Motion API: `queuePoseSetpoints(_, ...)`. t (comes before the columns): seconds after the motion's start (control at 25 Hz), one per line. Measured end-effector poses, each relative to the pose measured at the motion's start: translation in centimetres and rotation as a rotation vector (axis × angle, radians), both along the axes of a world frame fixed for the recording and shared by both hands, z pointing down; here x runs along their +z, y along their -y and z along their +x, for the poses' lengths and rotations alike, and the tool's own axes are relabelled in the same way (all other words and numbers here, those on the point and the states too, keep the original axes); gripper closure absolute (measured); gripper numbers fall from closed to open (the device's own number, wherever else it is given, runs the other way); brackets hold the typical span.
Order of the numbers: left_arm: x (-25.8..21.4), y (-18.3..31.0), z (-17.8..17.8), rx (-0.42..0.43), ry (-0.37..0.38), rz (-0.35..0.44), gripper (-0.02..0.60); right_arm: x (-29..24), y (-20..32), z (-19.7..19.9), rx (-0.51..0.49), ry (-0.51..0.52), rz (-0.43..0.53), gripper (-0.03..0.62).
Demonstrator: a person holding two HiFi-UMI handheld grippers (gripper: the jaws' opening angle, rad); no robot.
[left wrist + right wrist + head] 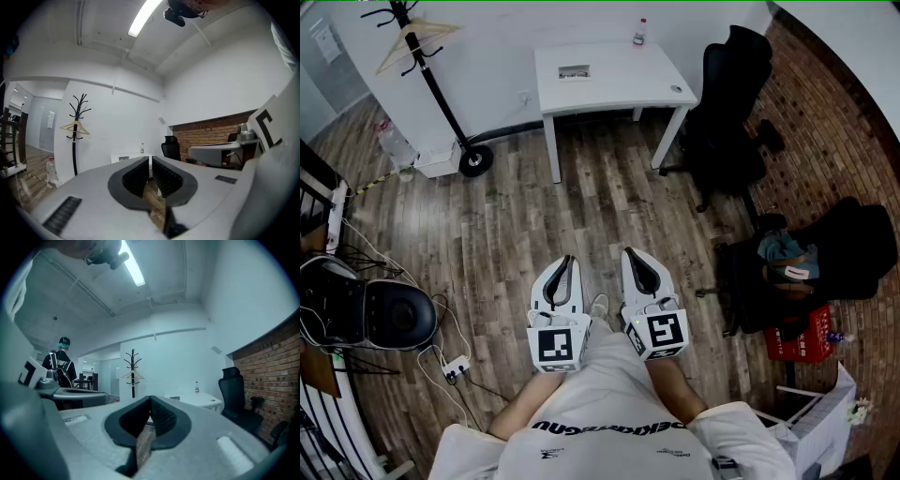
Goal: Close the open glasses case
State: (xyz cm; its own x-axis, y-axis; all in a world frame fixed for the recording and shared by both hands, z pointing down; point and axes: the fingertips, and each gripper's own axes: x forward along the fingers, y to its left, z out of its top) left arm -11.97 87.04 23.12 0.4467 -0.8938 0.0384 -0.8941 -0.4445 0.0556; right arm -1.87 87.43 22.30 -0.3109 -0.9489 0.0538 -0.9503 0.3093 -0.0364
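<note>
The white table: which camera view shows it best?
The head view: the white table shows its whole top and legs from above. The left gripper view shows only a strip of the table; the right gripper view shows the table small, nearly edge-on.

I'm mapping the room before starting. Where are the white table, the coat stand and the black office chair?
white table [628, 80], head view, bare top.
coat stand [441, 94], head view, black pole.
black office chair [736, 61], head view, backrest.

Two grippers [565, 262] [634, 255], one white table [619, 80], one coat stand [434, 80], one hanger [414, 39]
</note>
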Motion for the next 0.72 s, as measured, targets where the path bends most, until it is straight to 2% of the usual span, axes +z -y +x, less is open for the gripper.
queuePoseSetpoints(0.32,1.7,3.3,0.5,0.003,-0.002,-0.019,0.565,2.0,3.6,1.1,0.014,0.043,-0.038,0.595)
queuePoseSetpoints(0.56,1.7,8.5,1.0,-0.009,0.006,-0.048,0.565,2.0,8.9,2.2,0.02,0.053,-0.025,0.595)
queuePoseSetpoints(0.72,0.9,12.7,1.9,-0.017,0.008,-0.013,0.565,1.3,13.2,3.2,0.012,0.054,-0.006,0.595)
